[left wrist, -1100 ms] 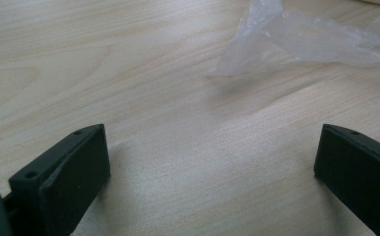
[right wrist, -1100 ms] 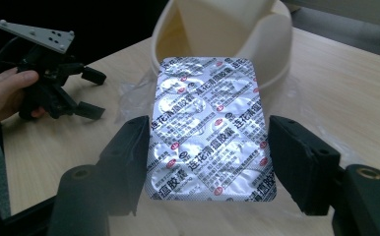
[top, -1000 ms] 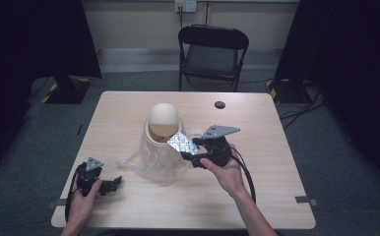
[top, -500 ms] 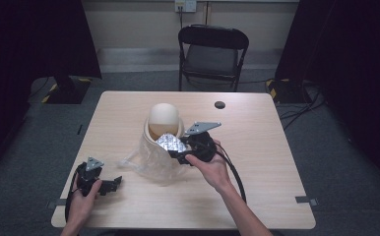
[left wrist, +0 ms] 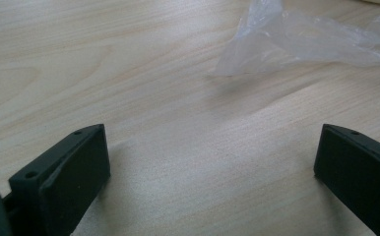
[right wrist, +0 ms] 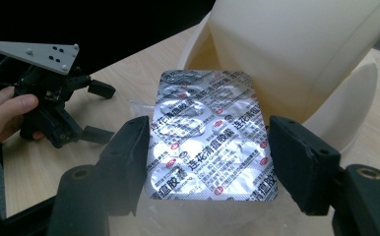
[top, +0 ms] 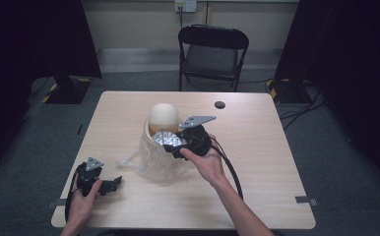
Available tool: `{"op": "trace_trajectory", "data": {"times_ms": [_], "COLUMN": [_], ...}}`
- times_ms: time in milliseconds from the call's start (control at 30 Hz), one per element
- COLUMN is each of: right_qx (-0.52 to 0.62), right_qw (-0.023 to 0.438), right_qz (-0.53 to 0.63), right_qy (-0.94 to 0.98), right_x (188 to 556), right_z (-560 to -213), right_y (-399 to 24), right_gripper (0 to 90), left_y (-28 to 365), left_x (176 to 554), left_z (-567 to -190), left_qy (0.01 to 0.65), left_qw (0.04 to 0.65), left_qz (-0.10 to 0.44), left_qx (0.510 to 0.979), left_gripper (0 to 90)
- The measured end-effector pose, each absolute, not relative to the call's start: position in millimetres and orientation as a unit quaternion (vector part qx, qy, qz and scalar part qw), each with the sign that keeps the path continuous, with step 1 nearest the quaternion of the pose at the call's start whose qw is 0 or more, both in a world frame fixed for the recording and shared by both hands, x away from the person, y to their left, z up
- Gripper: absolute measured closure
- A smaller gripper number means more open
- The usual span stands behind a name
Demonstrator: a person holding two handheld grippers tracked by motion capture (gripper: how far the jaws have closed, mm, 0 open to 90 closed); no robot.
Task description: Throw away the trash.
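On the wooden worktop (top: 257, 162), the right gripper (top: 174, 145) held a silver blister pack (top: 166, 138) of pills by its two long edges, the jaws pinching it flat between them. In the right gripper view the blister pack (right wrist: 210, 137) showed its foil back with red and dark print, one short end pointing toward a cream-coloured, egg-shaped container (right wrist: 296, 54) whose domed lid stood tilted up over its lower shell. In the high view the pack sat just in front of the container (top: 163, 117), over a crumpled clear plastic bag (top: 153, 164) that spread around the container's base. The person's right hand (top: 205, 162) gripped the tool from behind, its cable trailing back along the forearm. The left gripper (top: 110, 184) rested near the worktop's front left corner, well apart from the bag's nearest fold, and its jaws were spread wide with nothing between them; in the left gripper view only bare wood lay between the jaws, with an edge of the plastic bag (left wrist: 296, 44) farther off. A small dark round object (top: 220, 104) lay on the worktop beyond the container, and a black folding chair (top: 212, 54) stood behind the far edge.
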State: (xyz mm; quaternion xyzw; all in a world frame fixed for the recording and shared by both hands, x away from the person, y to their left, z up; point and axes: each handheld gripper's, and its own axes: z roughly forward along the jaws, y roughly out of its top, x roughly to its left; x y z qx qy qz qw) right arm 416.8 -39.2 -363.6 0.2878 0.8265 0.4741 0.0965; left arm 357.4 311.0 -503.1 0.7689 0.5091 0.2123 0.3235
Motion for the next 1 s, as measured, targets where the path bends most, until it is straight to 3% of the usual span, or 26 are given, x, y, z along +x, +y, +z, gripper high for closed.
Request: {"op": "trace_trajectory", "data": {"times_ms": [500, 1000], "right_qx": [0.311, 0.325], "right_qw": [0.086, 0.116], "right_qz": [0.477, 0.482], "right_qy": [0.817, 0.805], "right_x": [427, 427], "right_z": [-364, -364], "right_y": [-30, -28], "right_gripper": [34.1, 34.7], "left_y": [311, 311], "left_x": [358, 357], "left_z": [-503, -503], "left_qy": [0.509, 0.509], "left_qw": [0.324, 0.324], "left_qz": [0.211, 0.212], "left_qx": [0.769, 0.769], "left_gripper": [0.0, 0.0]}}
